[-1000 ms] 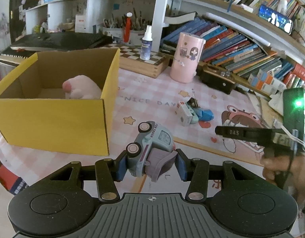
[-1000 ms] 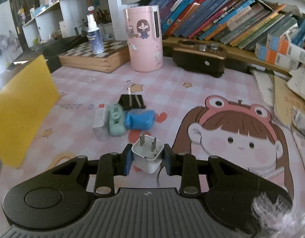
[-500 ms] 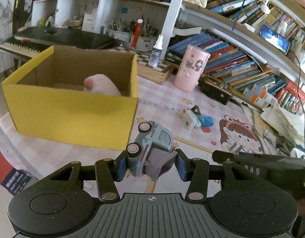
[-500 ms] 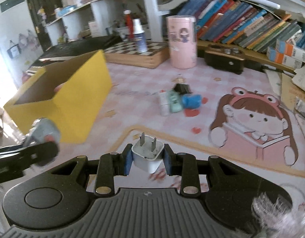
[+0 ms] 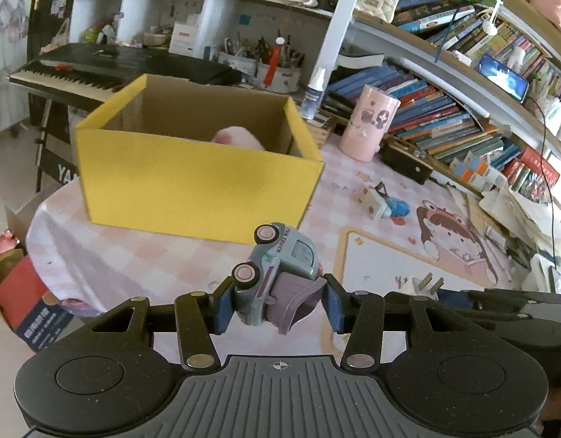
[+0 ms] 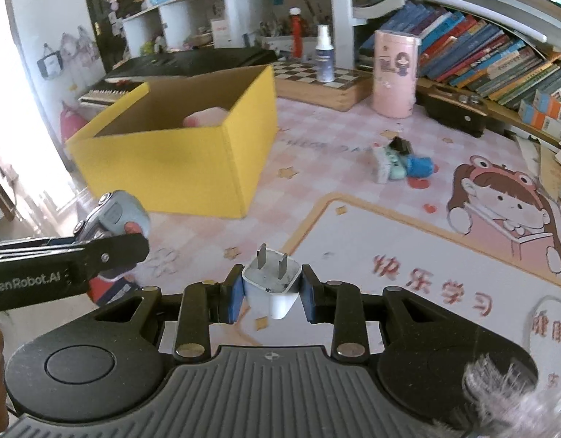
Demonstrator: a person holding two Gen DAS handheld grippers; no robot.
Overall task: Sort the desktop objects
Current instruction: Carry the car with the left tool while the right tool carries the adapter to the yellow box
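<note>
My left gripper (image 5: 276, 306) is shut on a grey-blue toy truck (image 5: 280, 270), held above the table's near edge in front of the yellow cardboard box (image 5: 196, 182). That truck (image 6: 116, 215) and the left gripper (image 6: 108, 252) also show at the left of the right wrist view. My right gripper (image 6: 269, 292) is shut on a white plug adapter (image 6: 271, 288), prongs up, above the pink mat. The adapter (image 5: 421, 284) appears beside the left gripper too. A pink plush (image 5: 236, 138) lies inside the open box (image 6: 178, 160). A small cluster of desktop items (image 6: 400, 164) lies on the mat.
A pink cylinder (image 6: 393, 73), a spray bottle (image 6: 324, 58) on a chessboard box (image 6: 316, 84) and a dark case (image 6: 455, 109) stand at the back. Book rows (image 5: 444, 116) line the shelf behind. A keyboard (image 5: 98, 69) stands beyond the box. The table edge (image 5: 54, 219) drops off at the left.
Both grippers have pulled back from the mat's middle and swung toward the yellow box, each keeping its object. The box now sits centred ahead and the small cluster lies farther away.
</note>
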